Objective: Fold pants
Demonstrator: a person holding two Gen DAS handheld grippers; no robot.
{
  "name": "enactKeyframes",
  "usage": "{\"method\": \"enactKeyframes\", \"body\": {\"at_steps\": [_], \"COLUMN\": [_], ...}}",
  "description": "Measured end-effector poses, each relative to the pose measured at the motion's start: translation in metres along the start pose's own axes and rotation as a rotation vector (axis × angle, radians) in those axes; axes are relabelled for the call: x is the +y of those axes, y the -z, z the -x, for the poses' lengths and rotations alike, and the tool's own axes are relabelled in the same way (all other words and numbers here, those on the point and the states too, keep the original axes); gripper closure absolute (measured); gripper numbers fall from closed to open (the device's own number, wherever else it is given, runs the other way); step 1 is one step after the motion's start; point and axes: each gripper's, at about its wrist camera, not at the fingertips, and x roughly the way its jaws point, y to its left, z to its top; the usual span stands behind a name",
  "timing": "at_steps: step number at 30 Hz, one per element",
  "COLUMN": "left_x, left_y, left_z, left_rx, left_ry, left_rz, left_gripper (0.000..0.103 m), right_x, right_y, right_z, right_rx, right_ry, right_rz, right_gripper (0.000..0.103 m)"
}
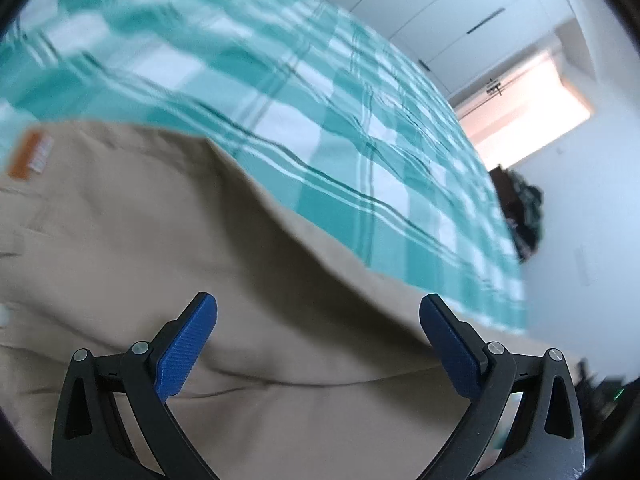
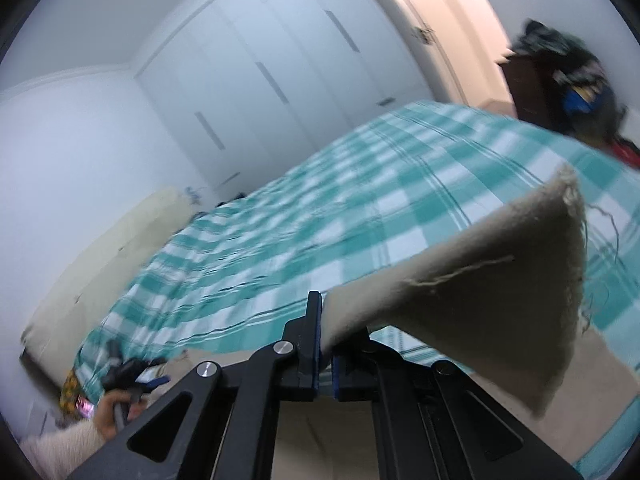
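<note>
The right claw was clamped on a frayed hem of the tan pants, lifted above the checked bed. The left claw gaped wide over the pants, holding nothing, near their edge beside bare bedspread.

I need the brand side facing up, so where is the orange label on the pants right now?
In the left wrist view, the orange label sits at the far left on the tan pants, near their edge against the checked bedspread.
</note>
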Motion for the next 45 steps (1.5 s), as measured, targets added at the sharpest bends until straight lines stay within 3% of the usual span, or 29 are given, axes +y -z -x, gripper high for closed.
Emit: {"method": "enactKeyframes", "body": {"at_steps": [2, 4, 6, 7, 8, 9, 11, 14, 16, 18, 20, 22, 24, 27, 29, 30, 33, 35, 36, 39, 40, 41, 45], "left_x": [0.005, 0.012, 0.024, 0.027, 0.029, 0.028, 0.021, -0.014, -0.037, -0.048, -0.043, -0.030, -0.011, 0.017, 0.022, 0.020, 0.016, 0.014, 0.012, 0.013, 0.014, 0.016, 0.007], "left_y": [-0.006, -0.012, -0.017, -0.018, -0.017, -0.015, -0.010, -0.006, 0.006, 0.028, 0.068, 0.105, 0.147, 0.191, 0.201, 0.202, 0.199, 0.196, 0.195, 0.189, 0.189, 0.189, 0.190], "left_z": [-0.015, -0.027, -0.039, -0.041, -0.042, -0.040, -0.023, 0.030, 0.079, 0.119, 0.138, 0.132, 0.098, 0.043, 0.033, 0.034, 0.039, 0.039, 0.039, 0.038, 0.039, 0.043, 0.062], "left_rx": [0.007, 0.011, 0.040, 0.047, 0.048, 0.051, 0.019, -0.083, -0.173, -0.239, -0.243, -0.206, -0.105, 0.043, 0.043, 0.032, 0.024, 0.022, 0.019, 0.005, 0.000, -0.002, -0.016], "left_ry": [0.002, 0.015, 0.051, 0.069, 0.083, 0.095, 0.103, 0.175, 0.198, 0.155, 0.101, 0.051, 0.006, -0.060, -0.077, -0.077, -0.068, -0.064, -0.060, -0.043, -0.036, -0.033, -0.034], "left_rz": [0.055, 0.126, 0.218, 0.241, 0.254, 0.266, 0.263, 0.158, 0.077, -0.005, -0.037, -0.039, -0.013, 0.027, 0.036, 0.032, 0.026, 0.016, 0.017, 0.034, 0.038, 0.038, -0.010], "left_gripper": [0.005, 0.023, 0.053, 0.060, 0.085, 0.098, 0.099, 0.099, 0.098, 0.097, 0.097, 0.097, 0.097, 0.097, 0.097, 0.097, 0.097, 0.097, 0.097, 0.097, 0.097, 0.097, 0.099], "right_x": [0.012, 0.021, 0.027, 0.028, 0.027, 0.025, 0.015, -0.018, -0.022, -0.019, -0.032, -0.060, -0.099, -0.160, -0.183, -0.188, -0.189, -0.192, -0.195, -0.208, -0.215, -0.221, -0.220], "right_y": [0.000, 0.003, 0.007, 0.009, 0.012, 0.014, 0.013, -0.014, -0.041, -0.065, -0.074, -0.061, -0.025, 0.041, 0.076, 0.083, 0.078, 0.072, 0.071, 0.067, 0.067, 0.066, 0.057], "right_z": [0.015, 0.032, 0.052, 0.061, 0.072, 0.077, 0.075, 0.037, 0.019, 0.012, 0.010, 0.010, 0.005, -0.018, -0.031, -0.033, -0.027, -0.019, -0.016, -0.007, -0.005, -0.006, -0.005], "right_rx": [-0.007, -0.012, -0.020, -0.023, -0.024, -0.018, 0.033, 0.109, 0.075, 0.056, 0.087, 0.159, 0.269, 0.490, 0.593, 0.606, 0.552, 0.505, 0.482, 0.433, 0.419, 0.416, 0.412], "right_ry": [-0.027, -0.052, -0.081, -0.099, -0.128, -0.144, -0.123, -0.063, -0.076, -0.133, -0.170, -0.173, -0.083, 0.119, 0.222, 0.227, 0.214, 0.203, 0.205, 0.201, 0.208, 0.231, 0.286], "right_rz": [0.033, 0.060, 0.082, 0.088, 0.090, 0.089, 0.091, 0.032, 0.056, 0.093, 0.051, -0.032, -0.101, -0.198, -0.205, -0.217, -0.246, -0.270, -0.295, -0.396, -0.430, -0.457, -0.441], "right_gripper": [0.100, 0.100, 0.100, 0.100, 0.100, 0.100, 0.100, 0.100, 0.100, 0.100, 0.100, 0.100, 0.100, 0.100, 0.098, 0.098, 0.081, 0.040, 0.037, 0.044, 0.065, 0.097, 0.100]}}
